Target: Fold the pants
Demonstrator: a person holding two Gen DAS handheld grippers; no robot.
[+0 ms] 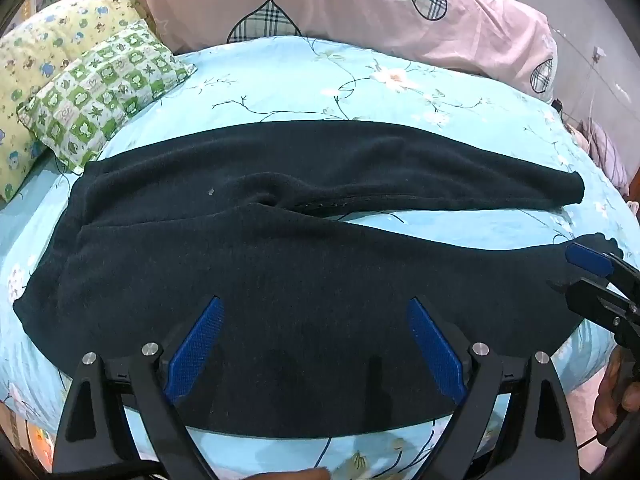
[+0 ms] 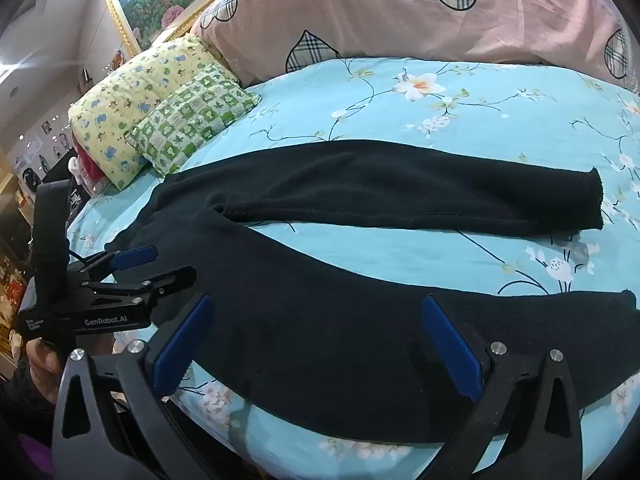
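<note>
Black fleece pants (image 1: 280,264) lie flat across a blue floral bed sheet (image 1: 304,80), waist to the left, the two legs spread apart to the right. My left gripper (image 1: 314,312) is open, hovering over the near leg close to the waist. My right gripper (image 2: 316,312) is open over the near leg (image 2: 340,340) further toward its cuff (image 2: 624,320). The right gripper also shows in the left wrist view (image 1: 592,276), and the left gripper in the right wrist view (image 2: 160,268). The far leg (image 2: 400,188) lies straight with its cuff at the right.
A green-and-white checked pillow (image 1: 100,92) and a yellow printed pillow (image 1: 36,64) lie at the far left. A pink quilt with plaid hearts (image 1: 340,4) runs along the back. The bed's near edge is just below the grippers.
</note>
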